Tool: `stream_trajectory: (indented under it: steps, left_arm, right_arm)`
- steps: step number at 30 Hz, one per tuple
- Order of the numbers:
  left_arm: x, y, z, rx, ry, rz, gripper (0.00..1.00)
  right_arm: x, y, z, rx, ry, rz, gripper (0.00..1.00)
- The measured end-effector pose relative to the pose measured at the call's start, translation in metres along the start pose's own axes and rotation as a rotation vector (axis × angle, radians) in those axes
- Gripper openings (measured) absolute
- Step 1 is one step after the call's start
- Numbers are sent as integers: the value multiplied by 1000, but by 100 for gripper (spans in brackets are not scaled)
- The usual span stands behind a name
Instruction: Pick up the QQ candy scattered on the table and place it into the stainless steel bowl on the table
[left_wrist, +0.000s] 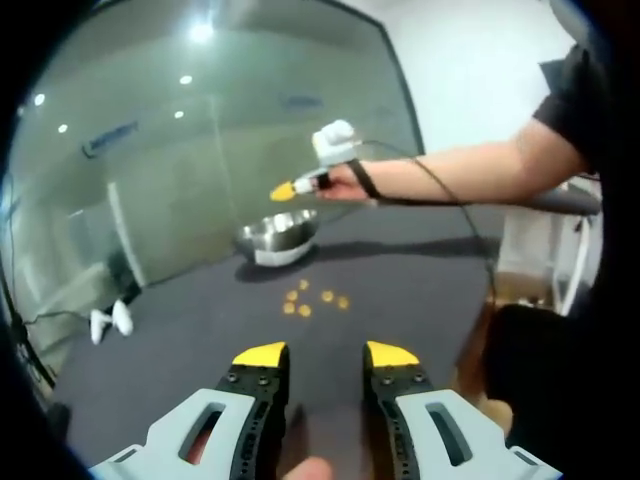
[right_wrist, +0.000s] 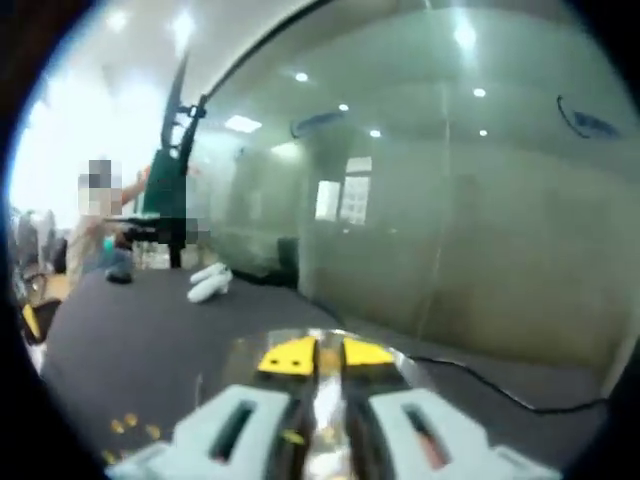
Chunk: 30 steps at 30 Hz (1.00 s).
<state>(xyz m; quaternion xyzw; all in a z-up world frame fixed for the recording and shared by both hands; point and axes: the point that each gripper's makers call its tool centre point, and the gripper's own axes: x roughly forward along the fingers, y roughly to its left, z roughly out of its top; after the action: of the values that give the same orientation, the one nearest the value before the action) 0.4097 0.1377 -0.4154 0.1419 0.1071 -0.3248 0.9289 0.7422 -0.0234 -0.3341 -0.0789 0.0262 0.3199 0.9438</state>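
Note:
Several orange QQ candies (left_wrist: 310, 300) lie in a loose cluster on the dark grey table (left_wrist: 200, 330). Behind them stands the stainless steel bowl (left_wrist: 278, 238). My left gripper (left_wrist: 325, 355) is low at the near side, open and empty, short of the candies. A hand holds my right gripper (left_wrist: 285, 191) in the air just above the bowl. In the right gripper view its jaws (right_wrist: 328, 355) stand almost together, with shiny bowl metal (right_wrist: 322, 405) showing beneath. I cannot make out a candy between them. Some candies (right_wrist: 130, 425) show at the lower left.
Two white controllers (left_wrist: 110, 320) lie at the table's left side, seen also in the right gripper view (right_wrist: 210, 283). A black cable (right_wrist: 500, 395) runs across the table. A glass wall (left_wrist: 200, 150) stands behind. The person's arm (left_wrist: 470, 170) reaches in from the right.

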Motion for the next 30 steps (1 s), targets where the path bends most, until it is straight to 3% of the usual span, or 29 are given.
stream_trajectory:
  steps: [12,14,30]
  left_arm:
    - [-2,3,1,-14,-7,3,31]
    - [-1,2,1,-17,-7,2,31]
    - [-2,-6,8,-32,-30,-19,31]
  right_arm:
    - [0,-12,3,30,-6,-40,10]
    - [0,-16,-1,22,17,-62,11]
    - [-4,-11,-13,48,49,-25,16]
